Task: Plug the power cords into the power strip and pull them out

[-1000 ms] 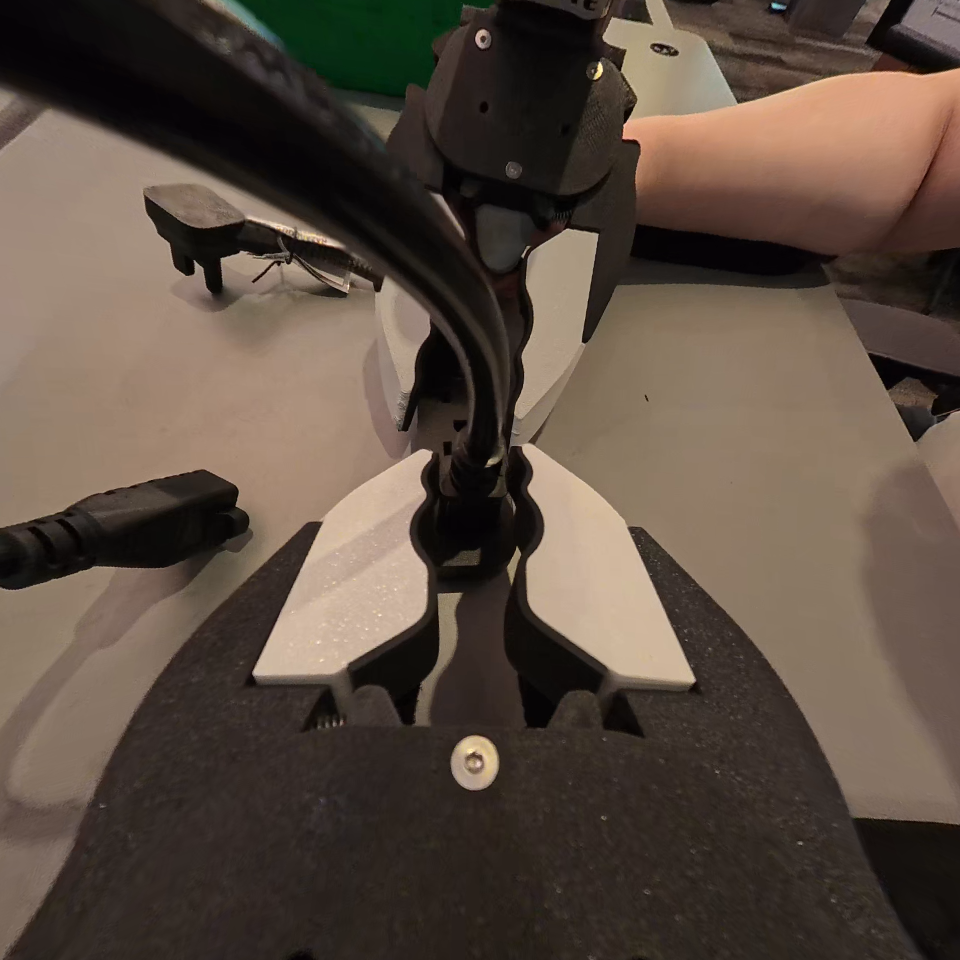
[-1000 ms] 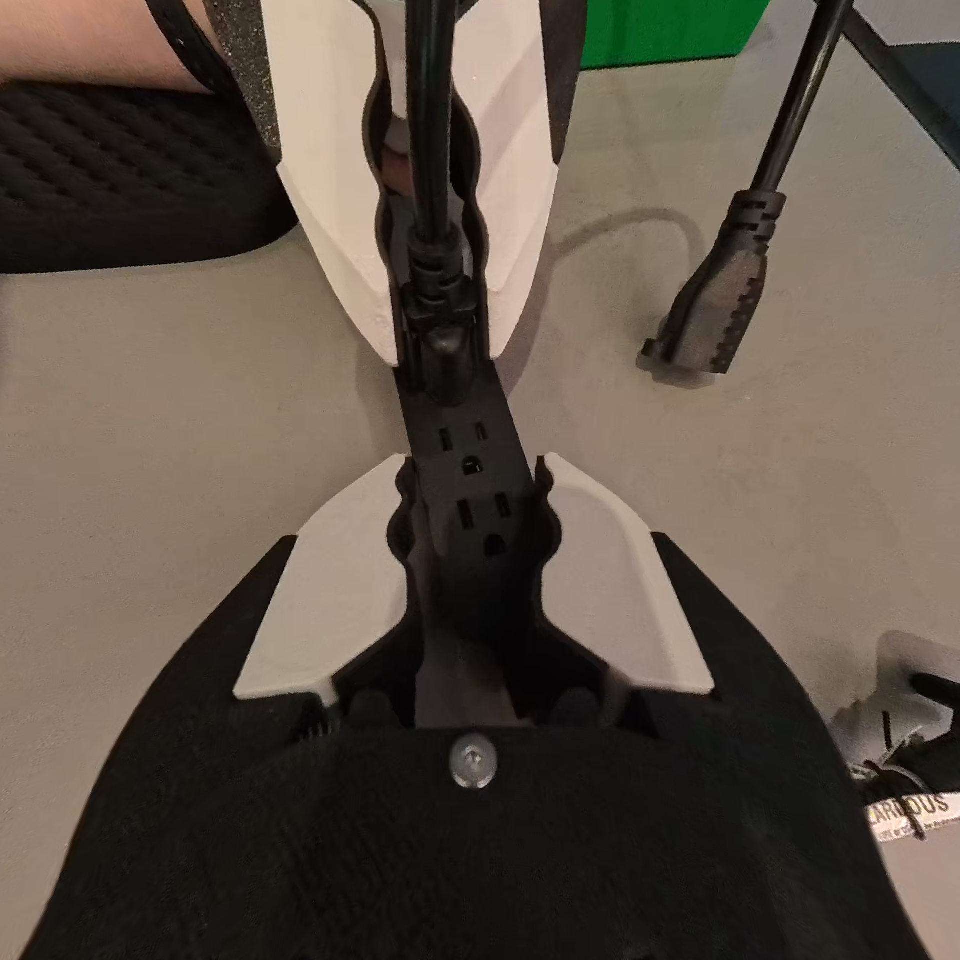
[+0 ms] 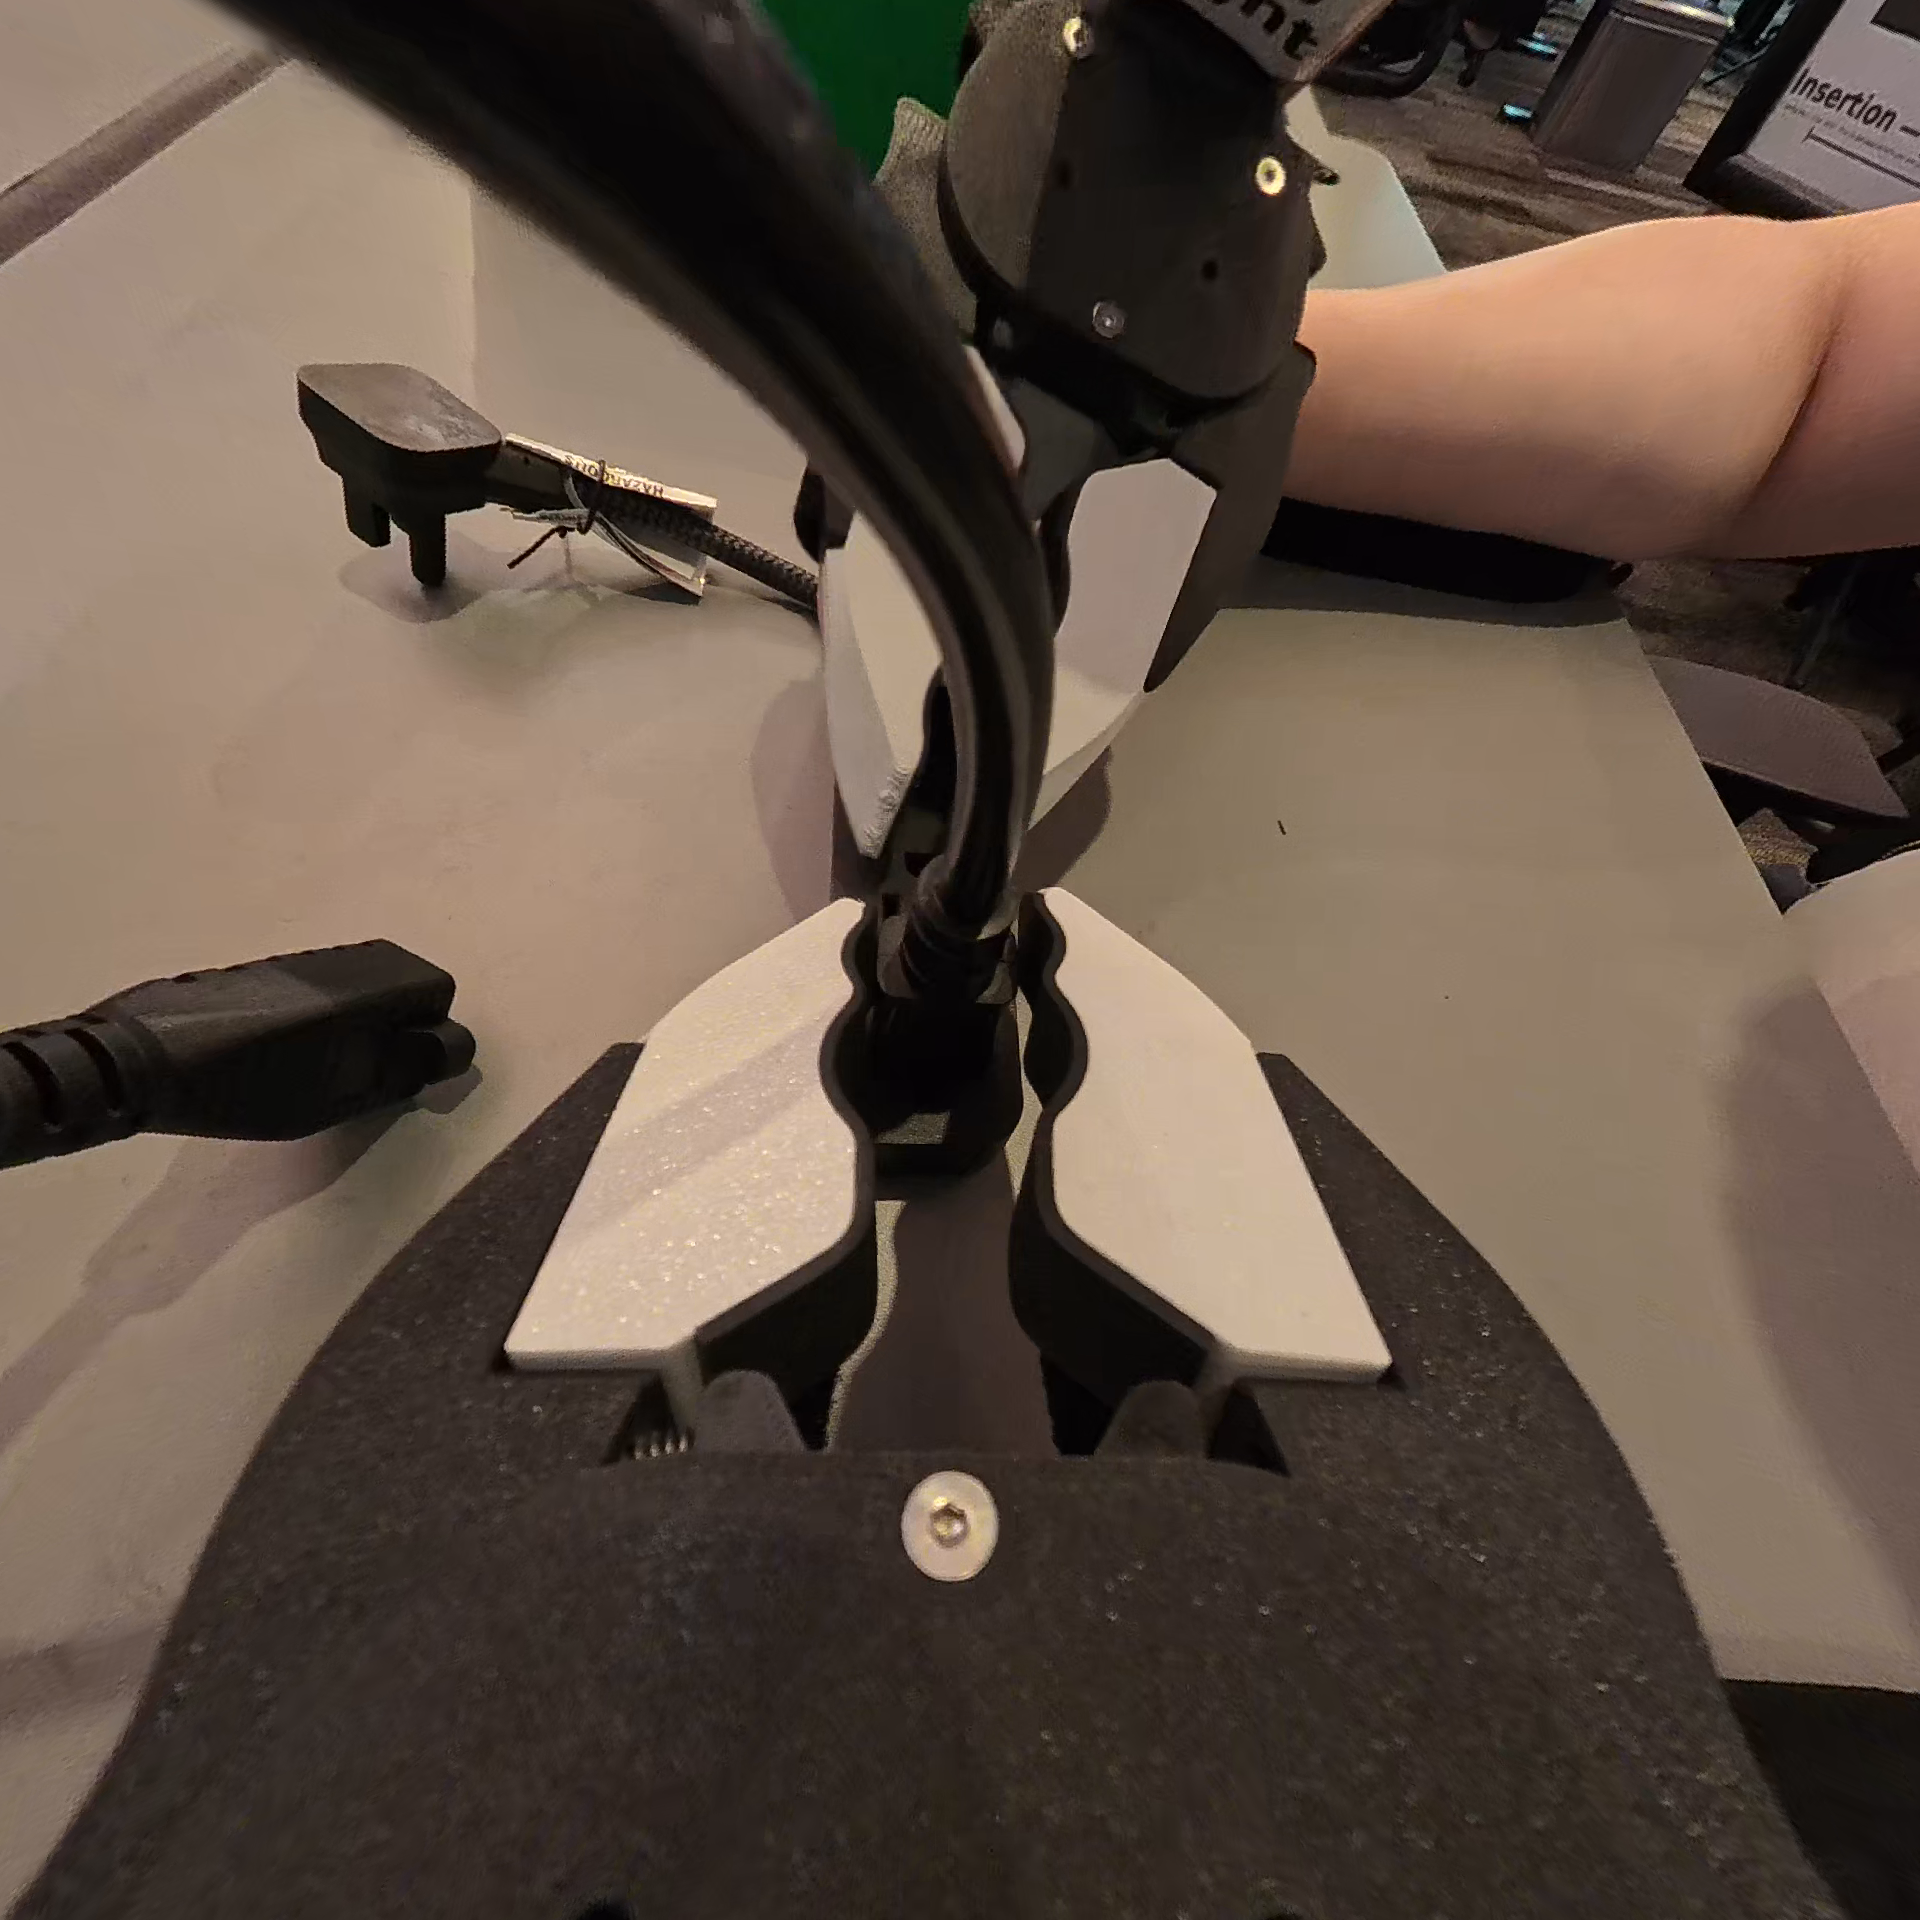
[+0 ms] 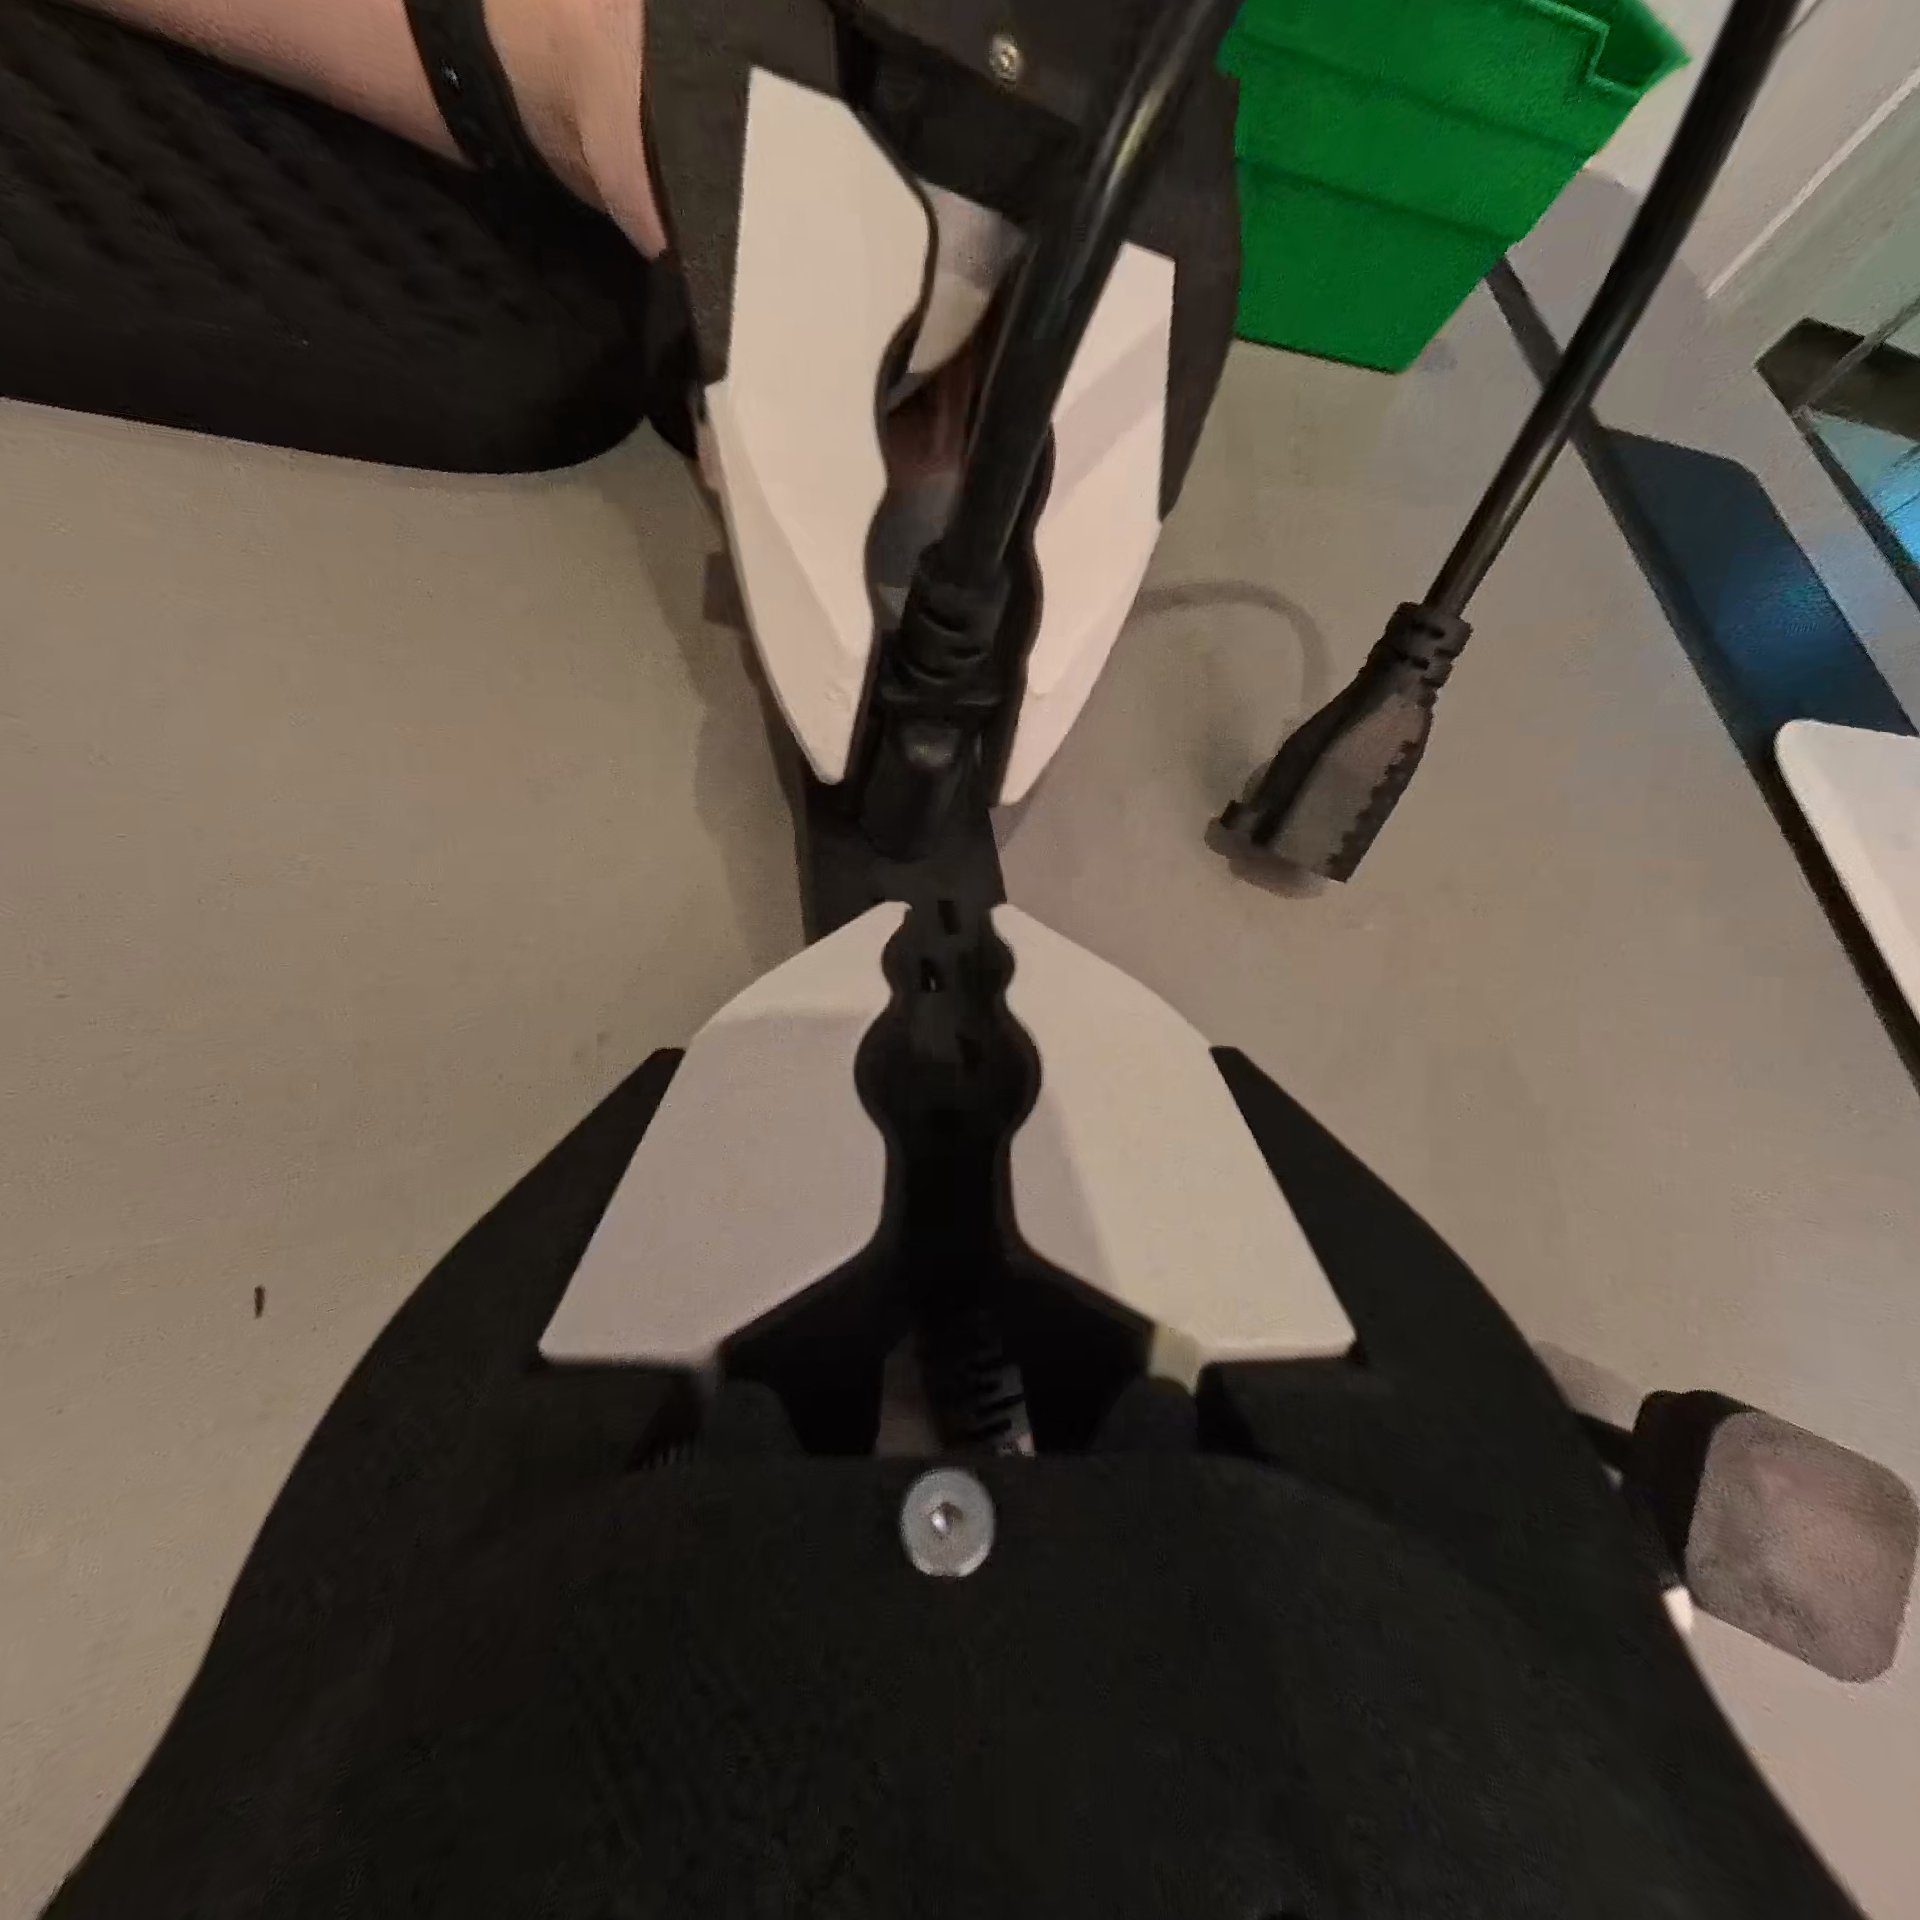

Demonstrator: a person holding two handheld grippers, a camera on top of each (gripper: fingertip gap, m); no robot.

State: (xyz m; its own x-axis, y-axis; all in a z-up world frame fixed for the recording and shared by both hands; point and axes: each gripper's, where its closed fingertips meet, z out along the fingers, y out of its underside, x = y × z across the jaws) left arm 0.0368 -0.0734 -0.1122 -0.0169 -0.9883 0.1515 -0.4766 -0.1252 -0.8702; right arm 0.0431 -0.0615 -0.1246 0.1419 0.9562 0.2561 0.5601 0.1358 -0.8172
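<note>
Our left gripper [image 3: 940,987] has its jaws clenched on a plug [image 3: 935,966] seated in the strip [image 4: 940,883], which our right gripper [image 4: 951,935] grips by its other end. Two loose plugs [image 3: 260,1023] [image 3: 395,426] lie toward the desk's [image 3: 312,779] left edge.

Grey table [image 3: 1351,1039] with loose cords.
A black connector [image 3: 260,1029], a flat plug [image 3: 395,436] and a green bin [image 4: 1392,187] rest on it.
</note>
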